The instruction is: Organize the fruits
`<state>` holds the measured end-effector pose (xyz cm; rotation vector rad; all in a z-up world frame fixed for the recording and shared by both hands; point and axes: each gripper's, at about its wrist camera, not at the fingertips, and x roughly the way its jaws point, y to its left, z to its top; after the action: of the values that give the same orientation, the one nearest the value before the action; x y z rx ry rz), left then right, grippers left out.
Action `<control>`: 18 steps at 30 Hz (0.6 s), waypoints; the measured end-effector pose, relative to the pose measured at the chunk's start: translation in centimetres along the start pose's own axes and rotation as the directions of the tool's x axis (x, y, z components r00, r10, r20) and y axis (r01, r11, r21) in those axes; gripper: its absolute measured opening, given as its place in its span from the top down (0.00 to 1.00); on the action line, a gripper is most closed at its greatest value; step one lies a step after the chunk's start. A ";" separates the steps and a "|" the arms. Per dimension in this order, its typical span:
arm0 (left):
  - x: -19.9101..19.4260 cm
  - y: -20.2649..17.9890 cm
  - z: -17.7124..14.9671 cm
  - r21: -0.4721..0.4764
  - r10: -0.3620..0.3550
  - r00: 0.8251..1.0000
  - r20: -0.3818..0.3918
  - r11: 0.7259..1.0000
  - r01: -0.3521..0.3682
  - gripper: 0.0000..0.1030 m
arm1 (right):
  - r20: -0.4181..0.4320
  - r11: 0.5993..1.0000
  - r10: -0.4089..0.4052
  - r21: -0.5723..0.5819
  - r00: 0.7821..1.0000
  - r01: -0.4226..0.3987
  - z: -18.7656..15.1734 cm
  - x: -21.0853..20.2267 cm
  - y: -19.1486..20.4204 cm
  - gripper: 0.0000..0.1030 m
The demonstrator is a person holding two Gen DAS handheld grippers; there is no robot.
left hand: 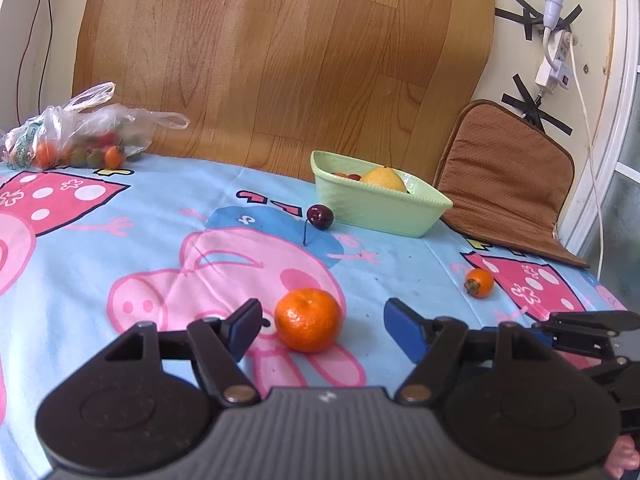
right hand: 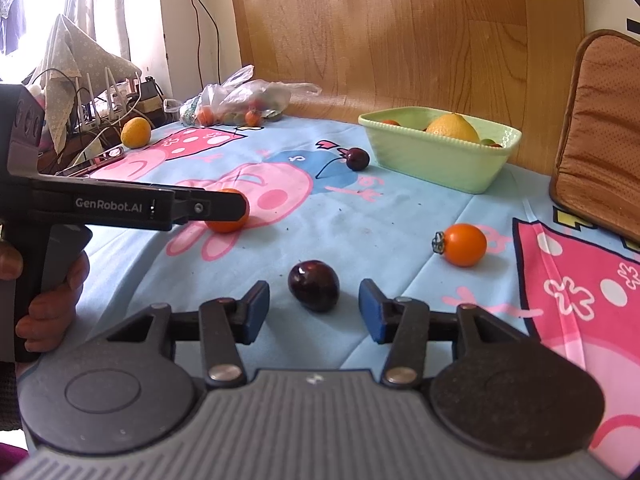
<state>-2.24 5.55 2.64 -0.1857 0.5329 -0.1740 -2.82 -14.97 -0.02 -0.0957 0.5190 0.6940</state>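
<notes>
My left gripper [left hand: 324, 330] is open around an orange mandarin [left hand: 308, 319] on the blue cartoon tablecloth; the jaws stand apart from it on both sides. My right gripper [right hand: 314, 312] is open around a dark cherry [right hand: 314, 285] on the cloth. A green bowl [left hand: 372, 206] at the back holds a yellow lemon [left hand: 383, 179] and small fruits; it also shows in the right wrist view [right hand: 436, 160]. Another cherry [left hand: 319, 217] lies beside the bowl. An orange cherry tomato [left hand: 479, 282] lies to the right. The left gripper [right hand: 224, 208] shows in the right wrist view, partly hiding the mandarin [right hand: 226, 222].
A plastic bag [left hand: 80, 132] with small tomatoes lies at the back left. A brown cushion [left hand: 508, 176] leans on the wall at right. A yellow fruit [right hand: 136, 132] sits at the table's far left edge by cables and clutter. A wooden panel stands behind.
</notes>
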 end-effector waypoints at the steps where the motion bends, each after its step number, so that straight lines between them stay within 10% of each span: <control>1: 0.0 0.0 0.0 0.000 0.000 1.000 0.000 1.000 0.000 0.33 | -0.001 1.000 0.000 -0.002 1.000 0.000 0.0 0.0 0.0 0.49; 18: -0.2 0.4 0.0 -0.018 -0.062 0.998 0.011 0.998 0.063 0.32 | 0.001 1.000 -0.024 0.013 1.000 0.024 0.1 0.0 0.0 0.48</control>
<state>-2.37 6.00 2.69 -0.2210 0.5186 -0.2289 -2.79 -14.98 0.04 -0.0897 0.5204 0.6669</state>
